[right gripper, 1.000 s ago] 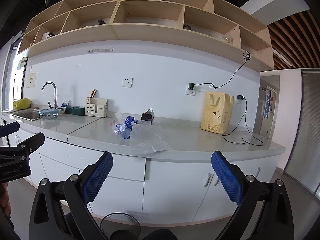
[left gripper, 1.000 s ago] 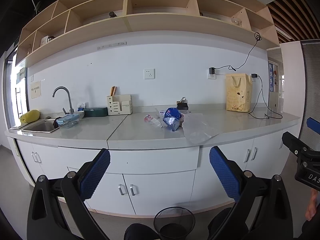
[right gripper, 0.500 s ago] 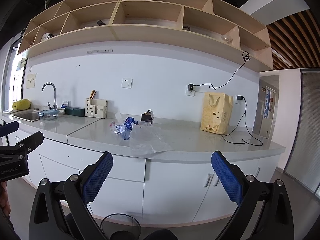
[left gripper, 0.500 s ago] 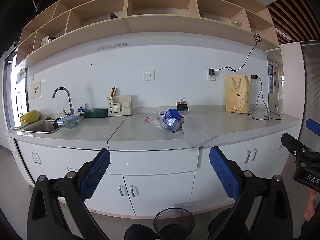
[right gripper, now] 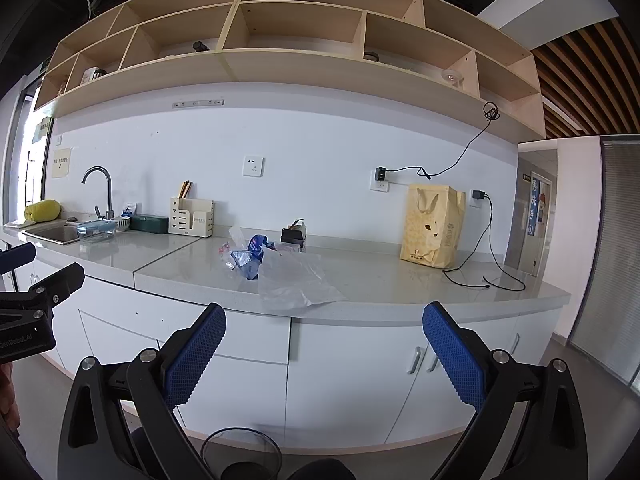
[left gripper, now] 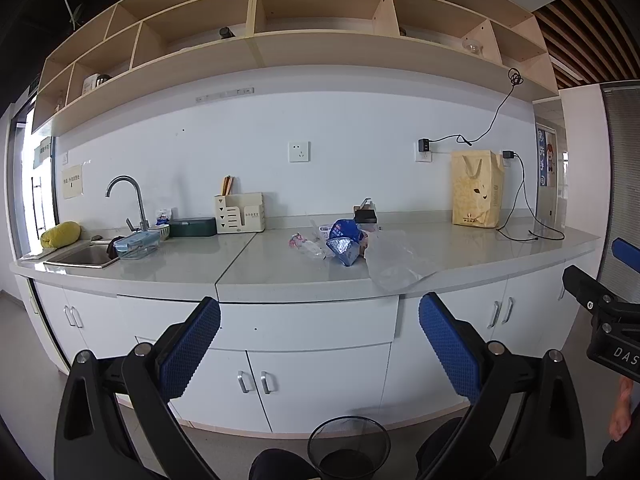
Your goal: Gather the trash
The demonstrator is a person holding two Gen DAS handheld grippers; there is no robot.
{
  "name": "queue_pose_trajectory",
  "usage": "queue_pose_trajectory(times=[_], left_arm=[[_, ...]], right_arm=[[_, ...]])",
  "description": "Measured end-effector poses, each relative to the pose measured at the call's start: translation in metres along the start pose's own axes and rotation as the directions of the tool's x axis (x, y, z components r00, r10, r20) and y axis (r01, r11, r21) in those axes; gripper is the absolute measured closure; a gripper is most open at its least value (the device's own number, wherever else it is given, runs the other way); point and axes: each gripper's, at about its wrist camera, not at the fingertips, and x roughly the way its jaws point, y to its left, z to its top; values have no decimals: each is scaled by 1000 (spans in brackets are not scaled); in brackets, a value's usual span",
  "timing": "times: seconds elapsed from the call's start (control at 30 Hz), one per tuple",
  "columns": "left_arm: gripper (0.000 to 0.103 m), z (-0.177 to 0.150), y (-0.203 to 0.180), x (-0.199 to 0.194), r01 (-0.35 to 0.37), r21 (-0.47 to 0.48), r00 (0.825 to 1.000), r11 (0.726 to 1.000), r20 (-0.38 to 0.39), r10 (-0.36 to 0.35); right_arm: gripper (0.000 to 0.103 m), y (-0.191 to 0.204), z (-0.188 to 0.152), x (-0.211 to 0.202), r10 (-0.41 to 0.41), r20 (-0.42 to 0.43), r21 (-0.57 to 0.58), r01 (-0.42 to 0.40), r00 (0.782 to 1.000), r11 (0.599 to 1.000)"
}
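Left wrist view: the left gripper (left gripper: 319, 336) hung with jaws wide apart, holding nothing, well short of the countertop (left gripper: 248, 264). A blue snack wrapper (left gripper: 345, 242) and clear plastic bag (left gripper: 394, 260) lay there; the mesh wastebasket (left gripper: 349, 446) stood below.

Right wrist view: the right gripper (right gripper: 325, 354) was likewise spread and empty, with open floor before the countertop (right gripper: 400, 288), whose edge the clear plastic bag (right gripper: 292, 276) reached.

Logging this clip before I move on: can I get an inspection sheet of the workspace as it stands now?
Surface: grey stone countertop, dry-looking.
Job's things: crumpled blue snack wrapper, clear plastic bag overhanging the front edge, black mesh wastebasket on the floor.
Clutter: yellow paper gift bag, beige utensil holder, clear food container.
Grippers: left hand-held gripper and right hand-held gripper open, empty.
Cables: black charger cable trailing on the counter.
Surroundings: wooden wall shelves, steel sink.
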Motion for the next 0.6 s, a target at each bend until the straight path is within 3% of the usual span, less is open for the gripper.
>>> queue_pose_trajectory(times=[0.6], left_arm=[[4,1,4,1,-1,-5,1000,1000,1,1]], right_arm=[[3,-4,-1,0,-2,-5,1,2,1000,1000]])
